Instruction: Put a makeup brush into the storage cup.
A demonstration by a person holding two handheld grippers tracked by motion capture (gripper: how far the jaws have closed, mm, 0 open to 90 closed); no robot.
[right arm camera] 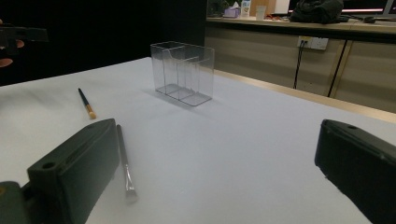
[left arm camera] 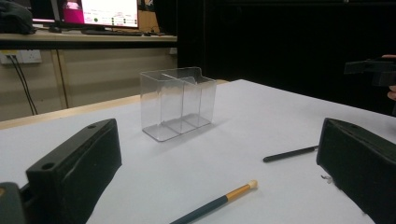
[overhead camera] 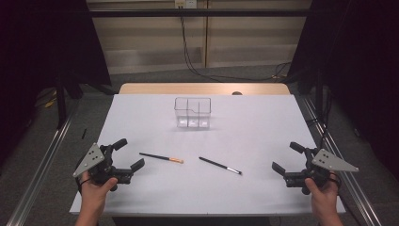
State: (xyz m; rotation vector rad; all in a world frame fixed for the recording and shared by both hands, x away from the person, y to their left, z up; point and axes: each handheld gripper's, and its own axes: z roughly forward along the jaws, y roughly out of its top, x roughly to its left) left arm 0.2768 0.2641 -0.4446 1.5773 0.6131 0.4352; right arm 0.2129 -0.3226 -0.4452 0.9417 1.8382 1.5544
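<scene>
A clear plastic organizer [overhead camera: 192, 112] with several compartments stands upright at the far middle of the white table [overhead camera: 254, 132]; it is empty. Two slim brushes lie flat on the near half: one dark-handled with an orange tip [overhead camera: 161, 157], the other black with a silver ferrule [overhead camera: 219, 165]. My left gripper [overhead camera: 128, 154] rests at the near left corner, jaws wide open and empty, pointing toward the orange-tipped brush [left arm camera: 215, 203]. My right gripper [overhead camera: 287, 157] sits at the near right, also open and empty, with the black brush [right arm camera: 125, 163] beside its left jaw. The organizer [left arm camera: 178, 102] [right arm camera: 182, 73] shows ahead of both.
Metal rails [overhead camera: 37, 169] run along both sides of the table. A wooden edge [overhead camera: 202, 88] borders the far side, with cables [overhead camera: 197, 66] on the floor behind. Dark curtains [overhead camera: 357, 56] flank the area.
</scene>
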